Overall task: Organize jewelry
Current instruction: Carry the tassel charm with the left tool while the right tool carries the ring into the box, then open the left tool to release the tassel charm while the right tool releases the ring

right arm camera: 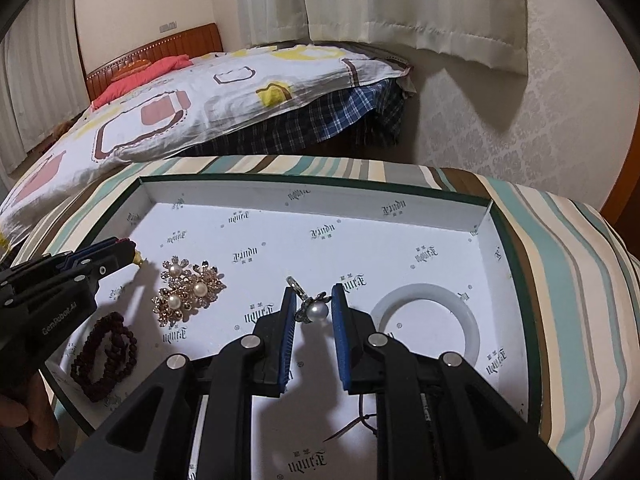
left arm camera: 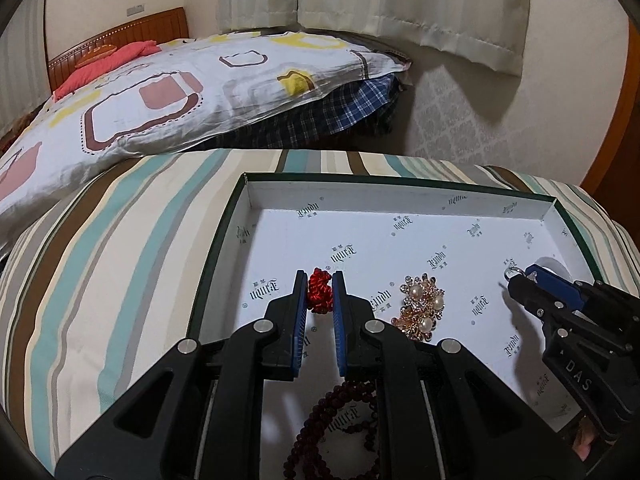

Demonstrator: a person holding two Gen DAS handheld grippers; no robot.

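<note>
Nearest, the left gripper (left arm camera: 320, 294) pinches a red knotted cord ornament (left arm camera: 319, 290) and the right gripper (right arm camera: 313, 304) a silver pearl pendant (right arm camera: 314, 307) over the shallow white printed cardboard tray (right arm camera: 312, 196), apparently mid-placement, so next comes lowering and releasing each onto bare floor clear of the gold pearl-flower brooches (right arm camera: 186, 290).

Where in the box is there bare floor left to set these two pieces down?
The far half of the box, between its back wall and the jewelry, is bare. So is the strip between the brooch cluster and the white bangle. The near-left corner is crowded: brooches and dark bead bracelet sit close. The bangle fills the right side.
</note>
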